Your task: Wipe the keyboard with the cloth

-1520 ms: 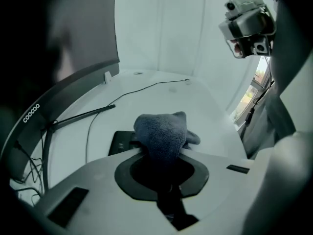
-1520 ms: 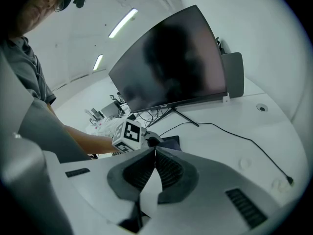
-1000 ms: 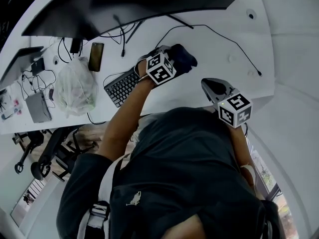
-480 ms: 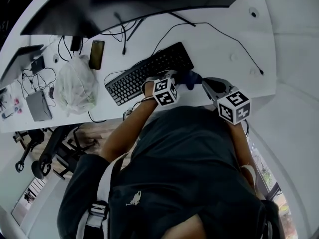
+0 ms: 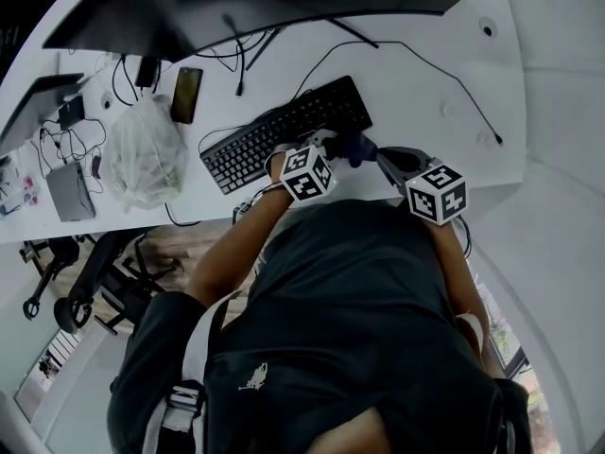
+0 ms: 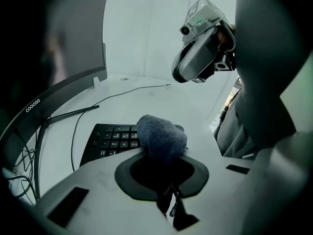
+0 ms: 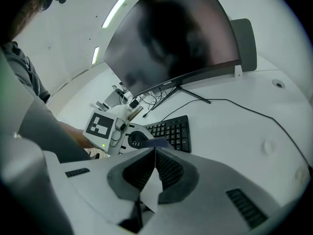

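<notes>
A black keyboard (image 5: 288, 130) lies slantwise on the white desk (image 5: 425, 74), under the monitor. My left gripper (image 5: 340, 148) is shut on a dark blue cloth (image 5: 360, 147) and hovers just off the keyboard's near right corner. In the left gripper view the bunched cloth (image 6: 161, 135) sticks out of the gripper (image 6: 161, 153), with the keyboard (image 6: 110, 140) behind it. My right gripper (image 5: 395, 164) hangs beside it at the desk's near edge, shut with nothing in it (image 7: 154, 151). The right gripper view shows the keyboard (image 7: 173, 131) and the cloth (image 7: 155, 142) close ahead.
A big curved monitor (image 5: 236, 8) stands at the back on a thin-legged foot. At left lie a phone (image 5: 184, 95), a plastic bag (image 5: 142, 154), a tangle of cables (image 5: 71, 140) and a small grey box (image 5: 68, 189). A cable (image 5: 444, 69) crosses the desk at right.
My left gripper has drawn the cloth back from over the keyboard's right end to its near right corner, and the keyboard now shows whole. The right gripper has barely moved.
</notes>
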`<state>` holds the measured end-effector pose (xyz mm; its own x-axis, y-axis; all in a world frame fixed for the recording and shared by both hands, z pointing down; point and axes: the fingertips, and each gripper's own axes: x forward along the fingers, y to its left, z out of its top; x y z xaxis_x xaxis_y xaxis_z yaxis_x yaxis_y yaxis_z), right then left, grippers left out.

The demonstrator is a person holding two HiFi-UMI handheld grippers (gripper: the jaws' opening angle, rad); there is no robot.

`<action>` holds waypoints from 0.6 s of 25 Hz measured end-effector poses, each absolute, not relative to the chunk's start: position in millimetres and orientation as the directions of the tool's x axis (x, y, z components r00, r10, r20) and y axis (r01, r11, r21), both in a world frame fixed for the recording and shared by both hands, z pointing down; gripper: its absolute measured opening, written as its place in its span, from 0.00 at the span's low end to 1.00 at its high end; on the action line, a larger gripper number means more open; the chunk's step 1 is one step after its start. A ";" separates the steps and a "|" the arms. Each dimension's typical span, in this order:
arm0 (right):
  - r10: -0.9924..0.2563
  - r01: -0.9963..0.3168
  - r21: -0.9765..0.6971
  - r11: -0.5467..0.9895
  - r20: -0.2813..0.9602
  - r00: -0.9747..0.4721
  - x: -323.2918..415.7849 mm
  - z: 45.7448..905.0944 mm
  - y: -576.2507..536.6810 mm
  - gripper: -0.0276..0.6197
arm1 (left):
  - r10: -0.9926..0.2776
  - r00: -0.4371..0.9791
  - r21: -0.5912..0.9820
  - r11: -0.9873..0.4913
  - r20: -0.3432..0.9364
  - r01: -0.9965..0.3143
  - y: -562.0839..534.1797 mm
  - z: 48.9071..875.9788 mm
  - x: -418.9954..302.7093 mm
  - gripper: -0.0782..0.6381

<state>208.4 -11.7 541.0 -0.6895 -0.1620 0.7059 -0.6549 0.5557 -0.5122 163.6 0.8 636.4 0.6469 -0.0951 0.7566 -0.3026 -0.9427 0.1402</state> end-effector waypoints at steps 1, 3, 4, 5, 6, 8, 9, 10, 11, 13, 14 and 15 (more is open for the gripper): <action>-0.161 -0.656 -0.511 0.556 0.708 -0.688 208.1 541.3 -11.1 0.06 | -0.092 0.648 0.141 -0.944 0.756 -0.298 1.8 634.2 164.4 0.15; -0.159 -0.657 -0.503 0.561 0.713 -0.683 207.1 542.4 -10.5 0.06 | -0.085 0.657 0.143 -0.947 0.749 -0.286 4.0 629.4 168.2 0.15; -0.158 -0.656 -0.501 0.564 0.715 -0.681 205.7 543.4 -10.1 0.06 | -0.080 0.661 0.146 -0.949 0.746 -0.280 5.5 627.9 170.1 0.15; -0.155 -0.654 -0.499 0.568 0.716 -0.681 203.7 544.7 -9.6 0.06 | -0.075 0.665 0.149 -0.950 0.743 -0.274 7.2 627.4 171.4 0.15; -0.152 -0.652 -0.498 0.572 0.717 -0.681 201.5 546.0 -9.1 0.06 | -0.070 0.667 0.153 -0.951 0.742 -0.270 8.9 627.6 172.0 0.15; -0.142 -0.646 -0.499 0.578 0.718 -0.682 197.0 548.7 -8.5 0.06 | -0.066 0.667 0.158 -0.950 0.742 -0.270 12.2 628.5 170.7 0.15; -0.137 -0.644 -0.500 0.579 0.719 -0.682 194.9 550.4 -8.3 0.06 | -0.066 0.666 0.159 -0.949 0.743 -0.272 14.2 628.9 169.0 0.15; -0.132 -0.641 -0.501 0.581 0.720 -0.682 192.8 552.5 -7.9 0.06 | -0.067 0.665 0.161 -0.948 0.744 -0.276 16.5 629.4 166.8 0.15; -0.126 -0.639 -0.500 0.584 0.722 -0.680 190.4 555.3 -7.4 0.06 | -0.068 0.663 0.163 -0.946 0.745 -0.281 19.3 629.8 164.0 0.15; -0.110 -0.632 -0.497 0.595 0.728 -0.676 184.8 562.7 -6.1 0.06 | -0.073 0.659 0.167 -0.941 0.749 -0.294 25.0 630.1 157.2 0.15; -0.099 -0.626 -0.494 0.603 0.733 -0.673 181.4 567.0 -5.6 0.06 | -0.076 0.656 0.169 -0.938 0.751 -0.302 27.3 630.0 153.2 0.15; -0.086 -0.619 -0.491 0.613 0.738 -0.670 177.5 571.9 -5.0 0.06 | -0.080 0.653 0.170 -0.935 0.753 -0.311 29.0 629.6 148.7 0.15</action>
<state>177.5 -5.0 571.9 -0.6698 -0.0855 0.7376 -0.6192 0.6126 -0.4912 148.7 29.0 629.6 0.6526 -0.0802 0.7535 -0.3110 -0.9351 0.1698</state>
